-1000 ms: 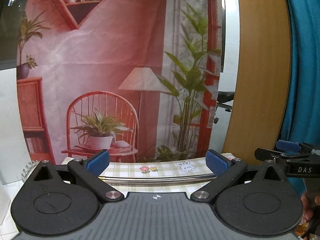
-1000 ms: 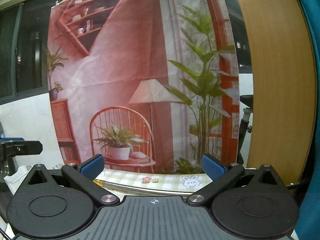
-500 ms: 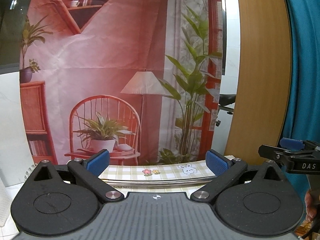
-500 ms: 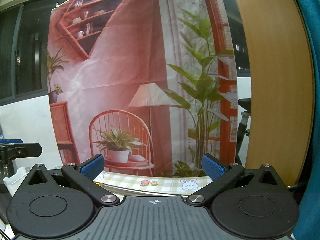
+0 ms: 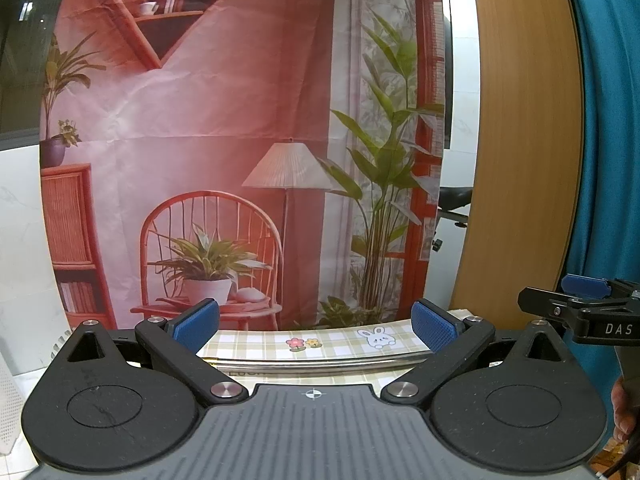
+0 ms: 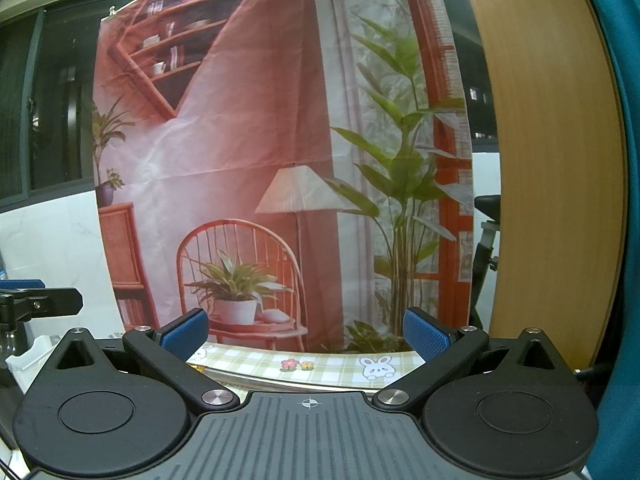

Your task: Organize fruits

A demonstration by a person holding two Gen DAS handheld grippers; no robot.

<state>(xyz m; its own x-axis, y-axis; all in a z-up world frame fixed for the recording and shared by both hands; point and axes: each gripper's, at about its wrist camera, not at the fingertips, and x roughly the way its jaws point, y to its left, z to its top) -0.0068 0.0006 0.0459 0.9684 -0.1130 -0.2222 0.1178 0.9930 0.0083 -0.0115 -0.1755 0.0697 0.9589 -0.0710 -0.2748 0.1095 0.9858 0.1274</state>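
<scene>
- Hovering level above the surface, the left gripper [image 5: 316,322] has its blue-padded fingers [image 5: 194,320] spread wide with nothing between them; the right gripper [image 6: 306,328] is held the same way, its fingers [image 6: 424,334] wide apart and empty.
- Each tool shows at the edge of the other's view, so the two are side by side and near each other.
- Just past the fingertips lies the surface, covered in a checked cloth [image 5: 340,338] printed with flowers and a rabbit, with a metal rim [image 5: 320,364] crossing nearer to the camera.
- No fruit appears in either view; whatever is to be organized must lie below the cameras' sightline, so its position cannot be told.
- At the left edge of the right wrist view, a white slotted basket [image 6: 24,356] is partly visible.
- Behind the surface hangs a printed backdrop [image 6: 248,152] of a pink room with chair, lamp and plants; a wooden panel [image 5: 520,140] and teal curtain [image 5: 616,120] stand to its right.
- Risk, as a judgement: with both cameras aimed at the backdrop, any descent would begin blind, and the closely spaced grippers could knock together or strike the rim.
</scene>
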